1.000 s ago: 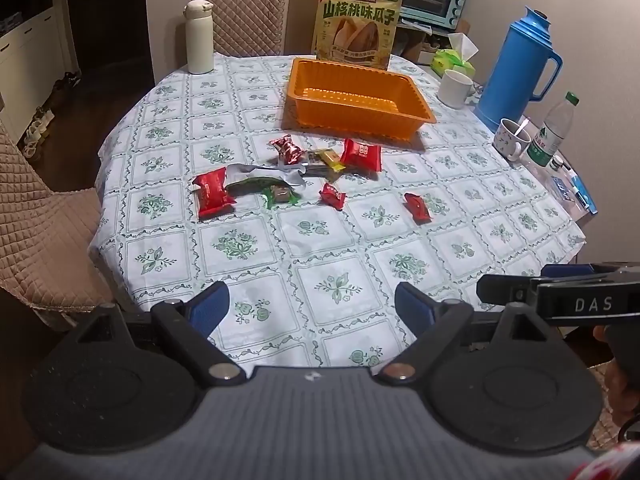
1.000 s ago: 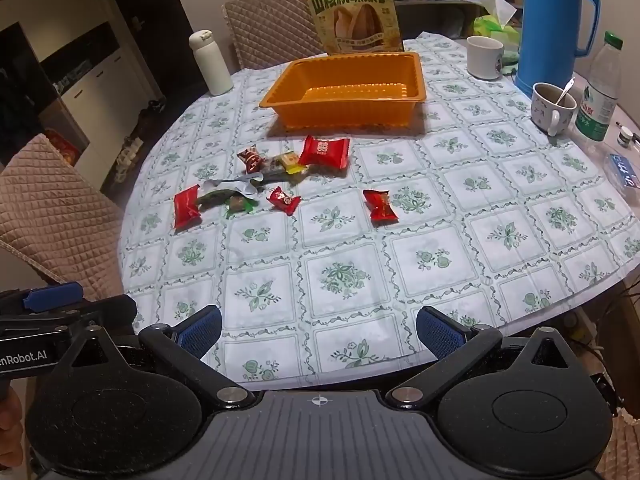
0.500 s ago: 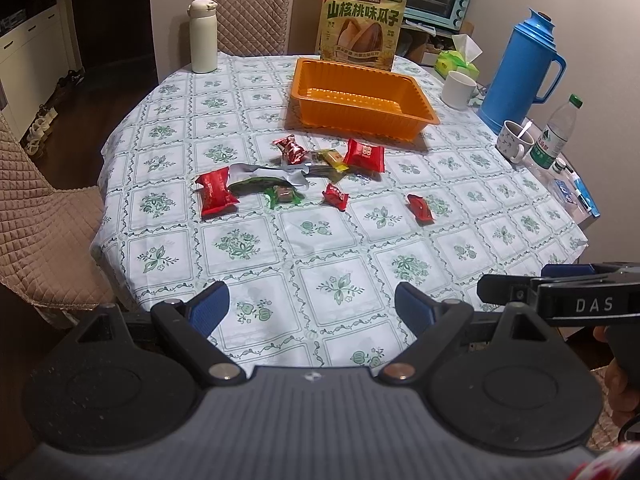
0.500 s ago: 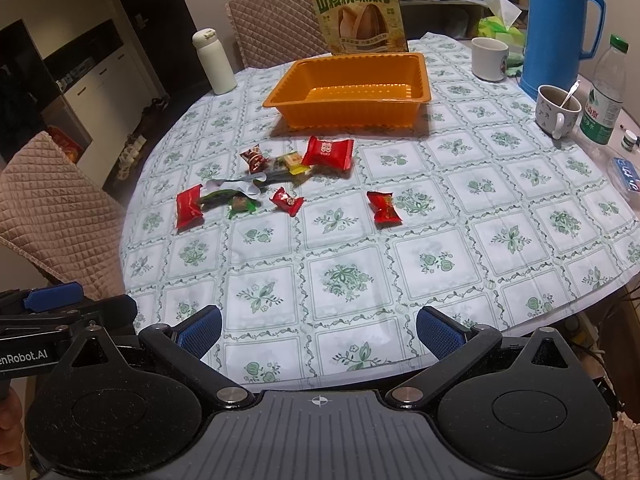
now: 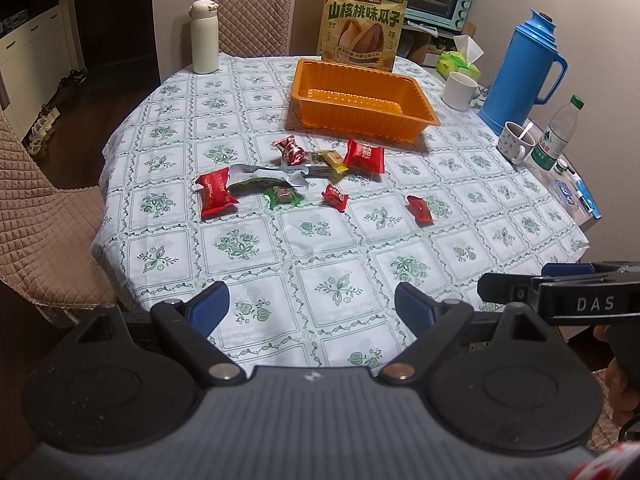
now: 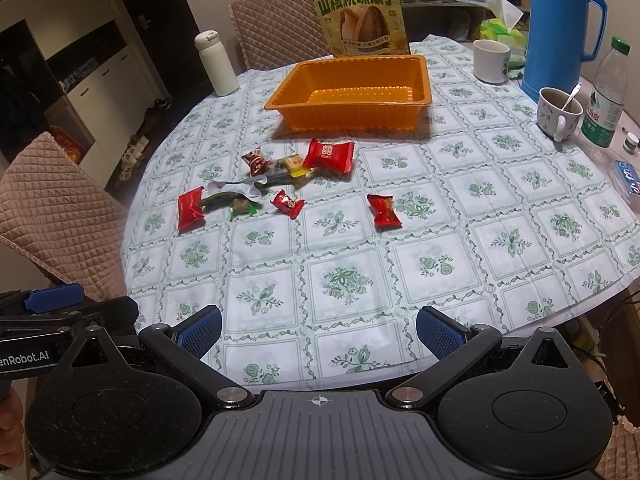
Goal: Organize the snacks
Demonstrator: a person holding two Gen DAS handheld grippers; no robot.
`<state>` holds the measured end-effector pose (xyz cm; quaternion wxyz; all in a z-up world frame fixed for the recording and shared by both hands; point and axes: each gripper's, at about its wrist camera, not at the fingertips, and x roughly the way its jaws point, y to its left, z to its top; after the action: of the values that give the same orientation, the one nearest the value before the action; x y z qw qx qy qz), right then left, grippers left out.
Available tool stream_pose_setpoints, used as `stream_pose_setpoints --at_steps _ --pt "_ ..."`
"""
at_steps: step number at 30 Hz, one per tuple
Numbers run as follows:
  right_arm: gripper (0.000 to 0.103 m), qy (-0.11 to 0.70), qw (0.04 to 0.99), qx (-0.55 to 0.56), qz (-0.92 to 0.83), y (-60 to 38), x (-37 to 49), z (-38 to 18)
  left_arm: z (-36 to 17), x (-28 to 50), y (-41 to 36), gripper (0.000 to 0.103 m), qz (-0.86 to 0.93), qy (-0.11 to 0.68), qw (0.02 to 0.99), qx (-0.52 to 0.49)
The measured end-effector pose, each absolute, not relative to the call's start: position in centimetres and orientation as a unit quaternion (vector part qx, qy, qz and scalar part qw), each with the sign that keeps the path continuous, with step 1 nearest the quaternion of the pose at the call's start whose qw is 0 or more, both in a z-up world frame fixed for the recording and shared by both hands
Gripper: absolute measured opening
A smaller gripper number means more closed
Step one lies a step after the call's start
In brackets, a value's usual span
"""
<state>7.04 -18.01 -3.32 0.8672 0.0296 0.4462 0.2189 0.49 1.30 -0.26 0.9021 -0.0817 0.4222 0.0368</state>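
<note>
Several wrapped snacks lie mid-table: a large red packet [image 5: 364, 155] [image 6: 329, 155], a red packet at the left [image 5: 215, 193] [image 6: 190, 207], small red candies [image 5: 335, 197] [image 5: 420, 209] [image 6: 384, 209], a green candy [image 5: 282, 196] and a yellow one [image 5: 334, 159]. An empty orange tray [image 5: 362, 114] [image 6: 352, 114] stands behind them. My left gripper [image 5: 311, 308] is open and empty over the near table edge. My right gripper [image 6: 318, 328] is open and empty, also at the near edge.
A sunflower-seed bag [image 5: 362, 28] stands behind the tray. A white flask [image 5: 205, 38] is at the far left. A blue thermos [image 5: 520, 68], mugs [image 5: 516, 142], a water bottle [image 5: 560, 134] and tissues sit at the right. Quilted chairs [image 5: 36, 232] flank the table.
Both grippers have drifted slightly, so the table scene sits a little lower and nearer in both views. Nothing on the table has moved.
</note>
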Motion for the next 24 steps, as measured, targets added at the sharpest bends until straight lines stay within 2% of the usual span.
stream_pose_setpoints --at_steps 24 --pt "0.103 0.445 0.865 0.025 0.231 -18.17 7.8 -3.49 -0.24 0.98 1.8 0.089 0.046 0.423 0.901 -0.083"
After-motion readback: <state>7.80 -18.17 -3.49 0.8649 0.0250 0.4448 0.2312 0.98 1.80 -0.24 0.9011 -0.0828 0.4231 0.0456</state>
